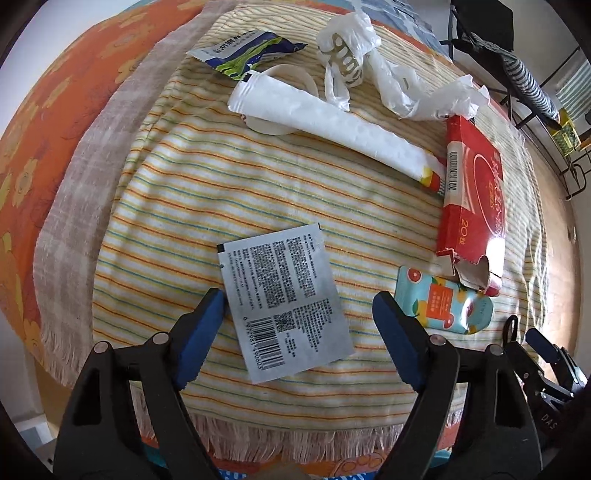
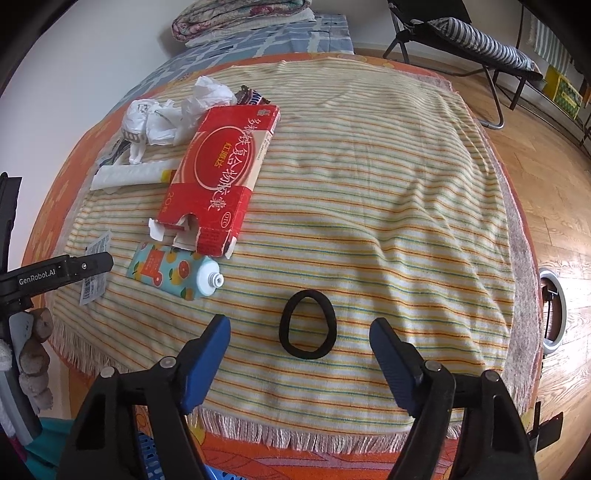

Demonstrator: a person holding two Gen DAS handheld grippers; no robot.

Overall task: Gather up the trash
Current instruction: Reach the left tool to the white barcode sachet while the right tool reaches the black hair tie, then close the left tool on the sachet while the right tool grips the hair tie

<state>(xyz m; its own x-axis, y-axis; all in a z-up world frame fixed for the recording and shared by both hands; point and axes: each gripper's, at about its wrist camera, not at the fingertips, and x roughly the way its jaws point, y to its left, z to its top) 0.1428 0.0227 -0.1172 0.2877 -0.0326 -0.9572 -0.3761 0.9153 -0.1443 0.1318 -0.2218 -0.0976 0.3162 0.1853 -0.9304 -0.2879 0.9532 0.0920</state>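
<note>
A flat grey printed sachet (image 1: 284, 302) lies between the spread-apart left gripper (image 1: 297, 325) fingers; a black elastic hair-tie ring (image 2: 307, 324) lies between the right gripper (image 2: 299, 350), also apart. Both point steeply down.

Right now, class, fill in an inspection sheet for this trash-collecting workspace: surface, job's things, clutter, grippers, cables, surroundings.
Surface: striped towel spread flat over an orange floral cover.
Job's things: grey sachet lying flat between the left gripper's fingers; torn red box; fruit-print tube uncapped beside the box; white wrapper; crumpled plastic bag; blue-green packet.
Clutter: black hair tie lying ahead of the right gripper.
Grippers: left gripper open, holding nothing; right gripper open, holding nothing.
Cables: nothing seen.
Surroundings: wooden floor, folding chair, folded bedding.
</note>
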